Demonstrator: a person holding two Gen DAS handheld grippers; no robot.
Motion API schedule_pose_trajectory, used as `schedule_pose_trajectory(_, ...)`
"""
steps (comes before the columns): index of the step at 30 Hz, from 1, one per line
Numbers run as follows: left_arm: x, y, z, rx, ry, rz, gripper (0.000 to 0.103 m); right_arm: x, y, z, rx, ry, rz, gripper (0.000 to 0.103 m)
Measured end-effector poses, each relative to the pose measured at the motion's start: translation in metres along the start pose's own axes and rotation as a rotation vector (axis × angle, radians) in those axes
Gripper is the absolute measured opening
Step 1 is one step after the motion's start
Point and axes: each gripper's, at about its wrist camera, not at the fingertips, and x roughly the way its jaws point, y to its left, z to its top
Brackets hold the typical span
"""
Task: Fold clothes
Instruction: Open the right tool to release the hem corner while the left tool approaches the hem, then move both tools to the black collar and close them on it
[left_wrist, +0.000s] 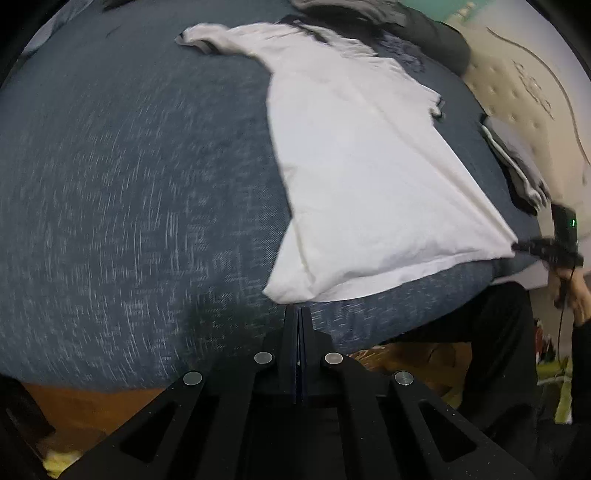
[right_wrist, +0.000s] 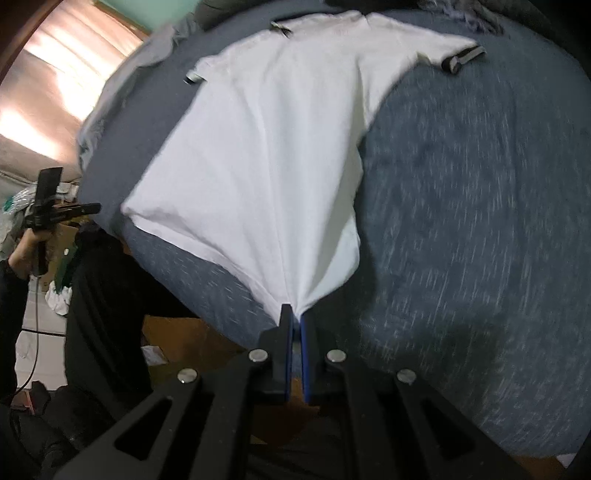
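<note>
A white T-shirt (left_wrist: 362, 162) lies spread on the blue-grey bed (left_wrist: 129, 184), collar at the far end and dark-trimmed sleeves out to the sides. My right gripper (right_wrist: 293, 310) is shut on one bottom hem corner, and the cloth fans out taut from its tips. In the left wrist view the right gripper (left_wrist: 532, 246) pinches that same corner at the bed's right edge. My left gripper (left_wrist: 298, 311) is shut with nothing between its fingers, just short of the other hem corner. Seen from the right wrist, the left gripper (right_wrist: 96, 207) sits slightly apart from the T-shirt (right_wrist: 266, 155).
Grey and dark clothes (left_wrist: 369, 14) are heaped at the bed's far end, and a striped grey garment (left_wrist: 517, 166) lies by the cream tufted headboard (left_wrist: 528, 92). The person's black trousers (left_wrist: 495, 332) stand against the near bed edge. Orange floor (left_wrist: 85, 410) shows below.
</note>
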Motion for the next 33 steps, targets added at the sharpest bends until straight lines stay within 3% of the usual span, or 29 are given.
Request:
schedule_pose_trajectory(8,0.018,-0.002,0.011,-0.03,-0.001,0.002,0.001,0.023,-0.012,-0.012,0.026,0.053,-0.058,0.003)
schedule_pose_trajectory(12,0.022,-0.012,0.02,-0.006,0.001,0.001,0.005,0.02,-0.015,-0.012,0.039,0.048,-0.023,0.003)
schedule_pose_trajectory(17,0.032,-0.018,0.026,0.015,0.024,0.003,0.043,0.007,-0.02,-0.01,0.093,0.005,0.043,0.005)
schedule_pose_trajectory(23,0.05,-0.021,0.03,0.006,0.055,-0.004,0.043,-0.004,-0.03,0.0,0.153,-0.047,0.027,0.021)
schedule_pose_trajectory(25,0.054,-0.024,0.031,0.019,0.061,0.006,0.043,-0.004,-0.029,0.001,0.144,-0.032,0.045,0.021)
schedule_pose_trajectory(27,0.056,-0.026,0.032,0.026,0.067,0.004,0.043,-0.002,-0.025,-0.001,0.116,-0.012,0.011,0.021)
schedule_pose_trajectory(33,0.056,-0.027,0.034,0.03,0.081,-0.013,0.038,-0.005,-0.032,-0.002,0.152,-0.035,0.014,0.023)
